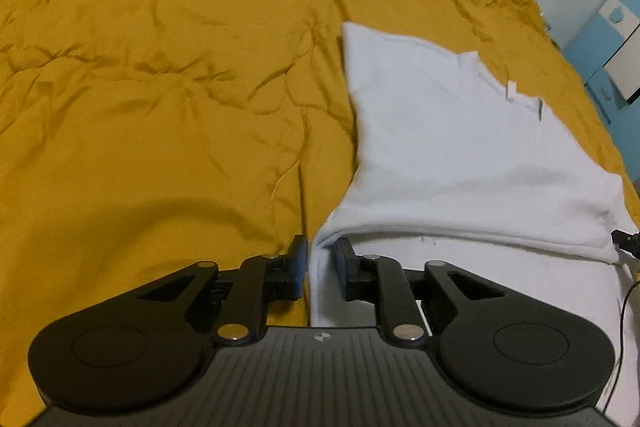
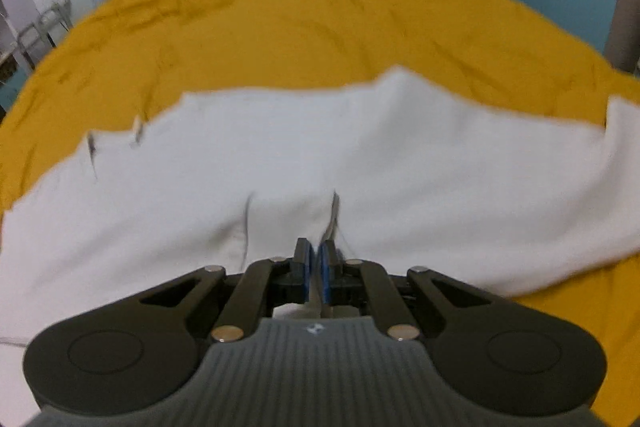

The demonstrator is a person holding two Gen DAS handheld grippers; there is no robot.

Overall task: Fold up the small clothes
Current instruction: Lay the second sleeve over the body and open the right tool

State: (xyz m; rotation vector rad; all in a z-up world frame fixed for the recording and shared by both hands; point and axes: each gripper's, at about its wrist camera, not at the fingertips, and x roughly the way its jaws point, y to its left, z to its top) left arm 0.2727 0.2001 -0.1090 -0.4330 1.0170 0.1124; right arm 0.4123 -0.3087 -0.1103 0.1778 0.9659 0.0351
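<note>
- Garment: a white knitted top (image 1: 460, 155) lies on the mustard-yellow bedspread (image 1: 160, 87), partly folded, one layer doubled over another with the fold line running across just ahead of the left tool (image 1: 322, 269).
- Left tool: its jaws stand a little apart with the garment's near left edge between them; the blue pads (image 1: 301, 267) do not look to be pressing on the cloth, so I judge this a slack hold at best.
- Right tool (image 2: 316, 269): jaws pressed together, pinching a thin fold of the white top (image 2: 320, 155) near the middle of its near edge; dark threads or a tag trail beside the pads.
- Risk, left side: with the pads not biting, the edge could slide out once the tool lifts, leaving that corner behind and the fold skewed.
- Risk, right side: the pinch seems to catch only a thin layer; pulling may drag the top layer alone and undo the fold beneath.
- Risk, uneven lift: one firm grip against one loose one would likely twist the garment and bunch it.
- Risk, bedspread: it is soft and wrinkled, so a tool closing low could grab it along with the top.
</note>
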